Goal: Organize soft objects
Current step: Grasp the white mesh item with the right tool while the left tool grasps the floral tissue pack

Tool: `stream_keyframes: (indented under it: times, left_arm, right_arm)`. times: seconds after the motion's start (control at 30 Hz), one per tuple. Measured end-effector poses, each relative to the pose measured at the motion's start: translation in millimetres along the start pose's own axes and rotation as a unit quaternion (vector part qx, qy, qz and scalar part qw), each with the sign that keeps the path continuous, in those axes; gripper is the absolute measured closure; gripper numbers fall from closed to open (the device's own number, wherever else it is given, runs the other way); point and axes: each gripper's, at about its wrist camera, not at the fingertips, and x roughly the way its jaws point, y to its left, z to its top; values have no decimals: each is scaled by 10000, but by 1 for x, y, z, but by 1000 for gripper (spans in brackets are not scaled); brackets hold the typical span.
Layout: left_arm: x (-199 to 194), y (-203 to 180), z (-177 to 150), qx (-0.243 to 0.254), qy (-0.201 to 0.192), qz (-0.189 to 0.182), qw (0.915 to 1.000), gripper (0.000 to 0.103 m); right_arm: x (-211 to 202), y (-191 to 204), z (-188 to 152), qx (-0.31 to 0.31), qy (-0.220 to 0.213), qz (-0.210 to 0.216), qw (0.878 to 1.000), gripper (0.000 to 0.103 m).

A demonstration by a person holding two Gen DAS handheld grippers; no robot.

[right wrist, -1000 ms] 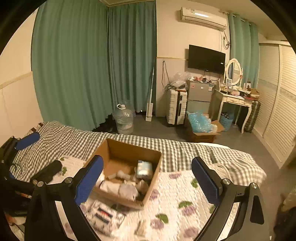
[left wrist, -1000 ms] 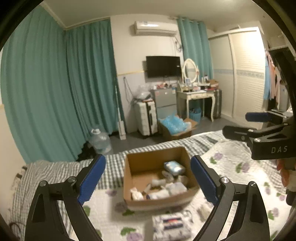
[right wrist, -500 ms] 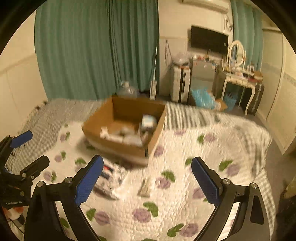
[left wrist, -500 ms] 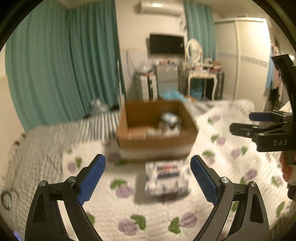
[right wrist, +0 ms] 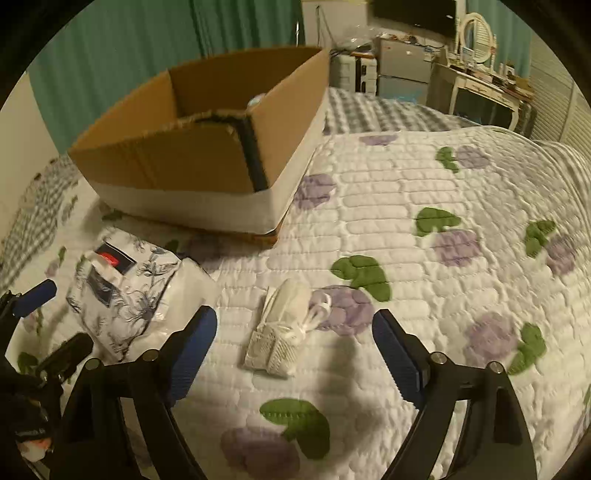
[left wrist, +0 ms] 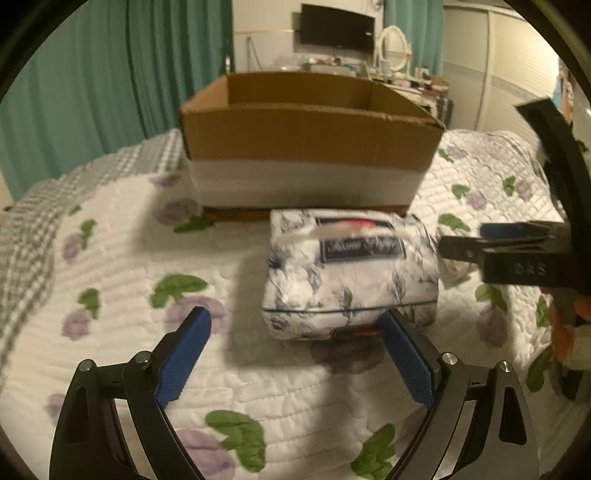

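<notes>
A soft white pack with a dark floral print (left wrist: 351, 273) lies on the quilt just in front of an open cardboard box (left wrist: 310, 144). My left gripper (left wrist: 295, 354) is open, low over the quilt, just short of the pack's near edge. In the right wrist view the pack (right wrist: 129, 295) lies at the left and a small white mesh pouch (right wrist: 284, 328) lies on the quilt. My right gripper (right wrist: 295, 347) is open with the pouch between its fingers, not touching. The box (right wrist: 207, 147) stands behind.
The bed has a white quilt with purple flowers and green leaves (right wrist: 443, 229) over a grey checked cover (right wrist: 369, 110). Teal curtains (left wrist: 110, 74), a TV (left wrist: 336, 27), a dressing table (right wrist: 484, 85) and a wardrobe stand beyond the bed.
Both grippers have dropped and moved forward towards the quilt. The box, pack and pouch now loom much closer. Both stay open.
</notes>
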Motion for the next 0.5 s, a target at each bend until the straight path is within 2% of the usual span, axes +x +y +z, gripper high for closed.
stream_keyframes:
  times: [0.1, 0.17, 0.23, 0.4, 0.5]
  left_arm:
    - [10, 0, -3, 14, 117, -237, 9996, 9]
    - [11, -1, -3, 76, 134, -273, 9995, 9]
    - [7, -1, -3, 151, 92, -298, 9994, 9]
    - [-5, 2, -4, 379, -84, -198, 9990, 9]
    - [-7, 7, 3, 373, -57, -364, 9986, 9]
  right_arm:
    - [19, 3, 1, 55, 293, 115, 9995, 37]
    - [26, 6, 1, -27, 439, -44, 9990, 64]
    - [23, 7, 0, -82, 394, -96, 9991, 72]
    - [3, 5, -10, 26, 243, 46, 9997, 72]
    - [-8, 10, -15, 60, 92, 96, 9999, 73]
